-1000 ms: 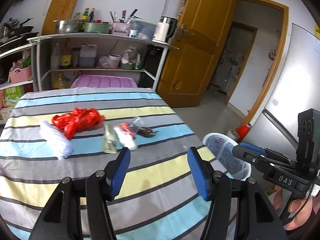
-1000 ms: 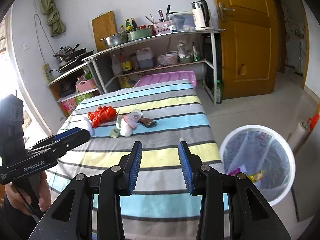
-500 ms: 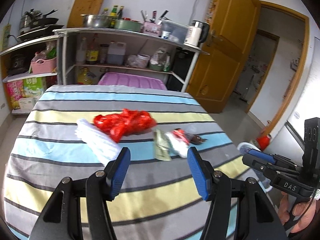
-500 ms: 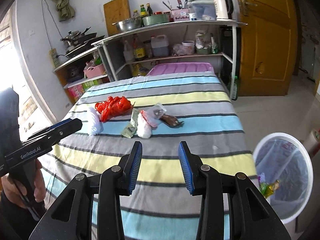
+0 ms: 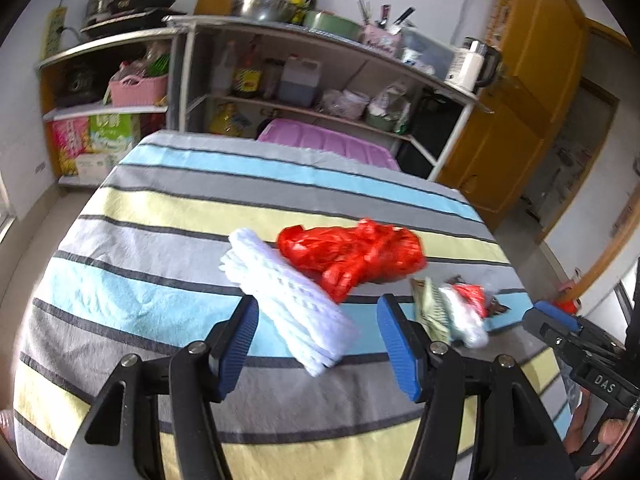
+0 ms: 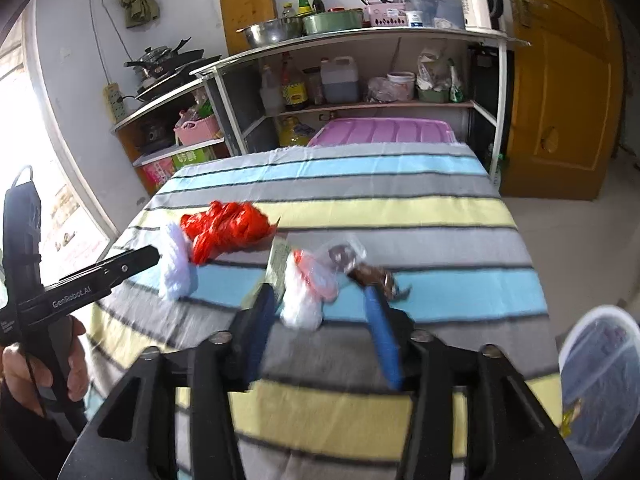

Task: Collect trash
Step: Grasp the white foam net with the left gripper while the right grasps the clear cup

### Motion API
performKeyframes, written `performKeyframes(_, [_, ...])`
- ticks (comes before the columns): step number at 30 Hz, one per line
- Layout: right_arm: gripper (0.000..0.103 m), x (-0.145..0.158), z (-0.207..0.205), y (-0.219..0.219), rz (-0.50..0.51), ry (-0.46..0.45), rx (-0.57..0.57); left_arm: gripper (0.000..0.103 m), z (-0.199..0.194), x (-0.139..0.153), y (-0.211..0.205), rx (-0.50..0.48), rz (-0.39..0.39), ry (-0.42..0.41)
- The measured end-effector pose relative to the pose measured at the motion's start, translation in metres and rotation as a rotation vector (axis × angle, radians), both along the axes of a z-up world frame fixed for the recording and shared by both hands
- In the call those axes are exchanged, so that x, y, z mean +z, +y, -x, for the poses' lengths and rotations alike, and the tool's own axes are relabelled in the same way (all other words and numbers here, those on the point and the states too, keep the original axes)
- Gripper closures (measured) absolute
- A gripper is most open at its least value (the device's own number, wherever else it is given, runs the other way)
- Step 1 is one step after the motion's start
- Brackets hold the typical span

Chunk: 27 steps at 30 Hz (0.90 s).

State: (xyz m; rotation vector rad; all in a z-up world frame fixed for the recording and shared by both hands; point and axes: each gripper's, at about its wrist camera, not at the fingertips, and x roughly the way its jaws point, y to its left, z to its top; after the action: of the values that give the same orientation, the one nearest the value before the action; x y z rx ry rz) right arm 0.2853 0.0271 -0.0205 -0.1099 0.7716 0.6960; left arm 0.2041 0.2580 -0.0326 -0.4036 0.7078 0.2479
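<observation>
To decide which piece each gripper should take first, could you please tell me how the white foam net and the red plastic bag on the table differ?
The white foam net is a long, ribbed roll lying diagonally; the red plastic bag is a crumpled, glossy lump. The white foam net lies nearer, lined up between the open fingers of the left gripper; the red plastic bag sits just behind it. Both rest loose on the striped tablecloth, side by side and seemingly touching.
</observation>
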Motion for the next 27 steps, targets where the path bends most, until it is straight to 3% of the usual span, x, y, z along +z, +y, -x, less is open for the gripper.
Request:
performKeyframes(7, [0.046,-0.010,-0.021,0.021,0.051,-0.024,0.049,0.038,-0.018,-0.012,0.001,0.011,-0.011,0.071])
performKeyframes(15, [0.046,-0.023,-0.029,0.039,0.115,-0.041,0.122,0.038,-0.029,-0.019,0.002,0.007,-0.008,0.087])
performKeyframes(27, [0.046,-0.032,-0.046,0.044,0.163,-0.032,0.107,0.038,-0.036,-0.028,0.003,-0.003,0.005,0.098])
